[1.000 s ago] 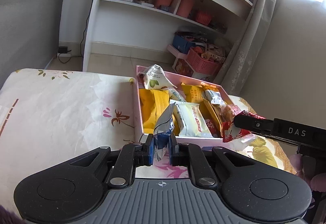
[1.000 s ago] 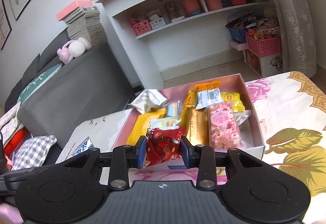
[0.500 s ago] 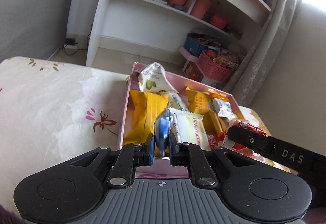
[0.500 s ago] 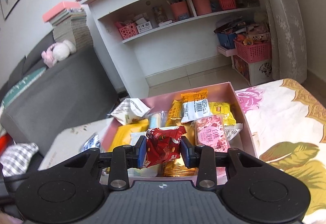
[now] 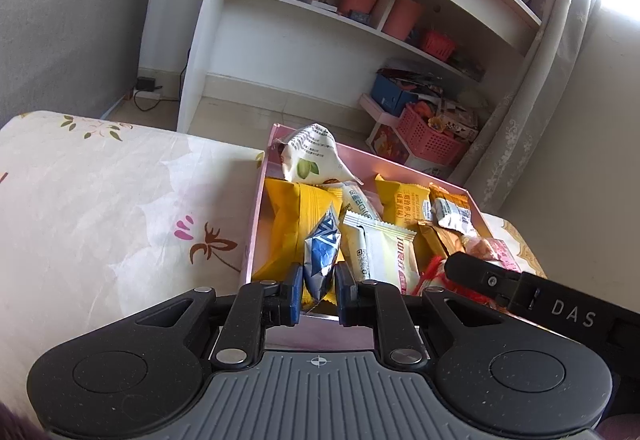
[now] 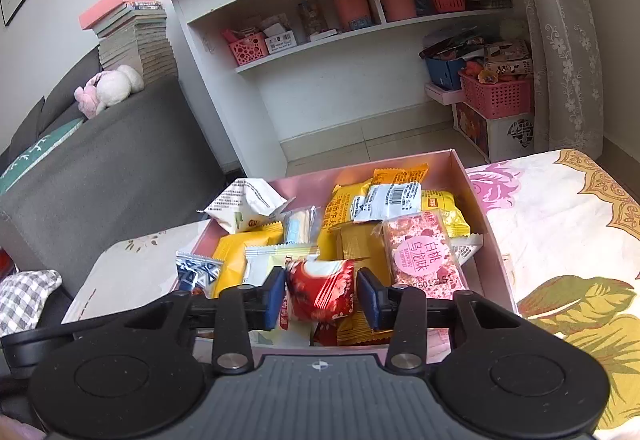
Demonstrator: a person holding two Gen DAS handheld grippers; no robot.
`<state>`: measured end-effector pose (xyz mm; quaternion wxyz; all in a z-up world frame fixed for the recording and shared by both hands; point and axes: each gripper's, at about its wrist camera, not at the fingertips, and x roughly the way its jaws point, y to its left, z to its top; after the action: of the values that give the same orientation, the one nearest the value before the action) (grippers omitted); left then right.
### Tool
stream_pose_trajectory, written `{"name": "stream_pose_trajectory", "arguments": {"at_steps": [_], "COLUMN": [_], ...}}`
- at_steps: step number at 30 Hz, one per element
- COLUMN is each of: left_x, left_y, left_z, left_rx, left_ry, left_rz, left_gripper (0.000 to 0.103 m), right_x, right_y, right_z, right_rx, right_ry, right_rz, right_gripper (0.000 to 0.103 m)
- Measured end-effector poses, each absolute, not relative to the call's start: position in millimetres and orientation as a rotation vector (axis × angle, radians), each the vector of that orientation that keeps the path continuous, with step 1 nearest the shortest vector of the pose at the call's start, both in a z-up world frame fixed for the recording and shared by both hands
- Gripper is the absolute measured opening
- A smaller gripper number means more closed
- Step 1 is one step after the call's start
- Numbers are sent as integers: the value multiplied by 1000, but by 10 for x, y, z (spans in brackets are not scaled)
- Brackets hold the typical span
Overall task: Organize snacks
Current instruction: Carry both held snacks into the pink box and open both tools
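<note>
A pink box (image 5: 258, 224) (image 6: 486, 228) on the floral cloth holds several snack packets. My left gripper (image 5: 317, 292) is shut on a blue and silver packet (image 5: 321, 256), held over the box's near left corner; the packet also shows in the right wrist view (image 6: 196, 272). My right gripper (image 6: 321, 302) is over the box's near edge with a red packet (image 6: 320, 294) between its fingers; the jaws have spread and the right pad stands a little off the packet. The right gripper's arm shows in the left wrist view (image 5: 520, 290).
Inside the box lie yellow packets (image 5: 298, 218), a white packet (image 5: 384, 252), a pink packet (image 6: 424, 254) and a white pouch (image 5: 310, 156). A white bookshelf (image 6: 320, 40), pink baskets (image 6: 498, 96) and a grey sofa (image 6: 100, 160) stand beyond the table.
Both grippers moved forward over the box's near edge. The right jaws widened around the red packet. The left stays shut on the blue packet.
</note>
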<state>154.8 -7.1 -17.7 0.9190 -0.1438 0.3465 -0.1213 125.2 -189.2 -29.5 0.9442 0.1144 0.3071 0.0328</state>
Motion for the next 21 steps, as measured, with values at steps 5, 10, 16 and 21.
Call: {"name": "stream_pose_trajectory", "arguments": {"at_steps": [5, 10, 16, 21], "left_x": [1485, 1359, 1077, 881], "left_y": [-96, -108, -57, 16], "left_z": [-111, 1, 75, 54], "left_rx": [-274, -245, -154, -92], "left_ry": [712, 700, 751, 829], "left_rz": [-265, -286, -260, -217], "left_gripper": [42, 70, 89, 95], "right_x": [1211, 1112, 909, 673], "right_y": [-1911, -1939, -2031, -2065], "right_z": [-219, -99, 15, 37], "right_rx": [240, 236, 219, 120], "right_ry": [608, 583, 595, 644], "right_rz": [62, 58, 29, 40], "right_gripper": [55, 72, 84, 89]}}
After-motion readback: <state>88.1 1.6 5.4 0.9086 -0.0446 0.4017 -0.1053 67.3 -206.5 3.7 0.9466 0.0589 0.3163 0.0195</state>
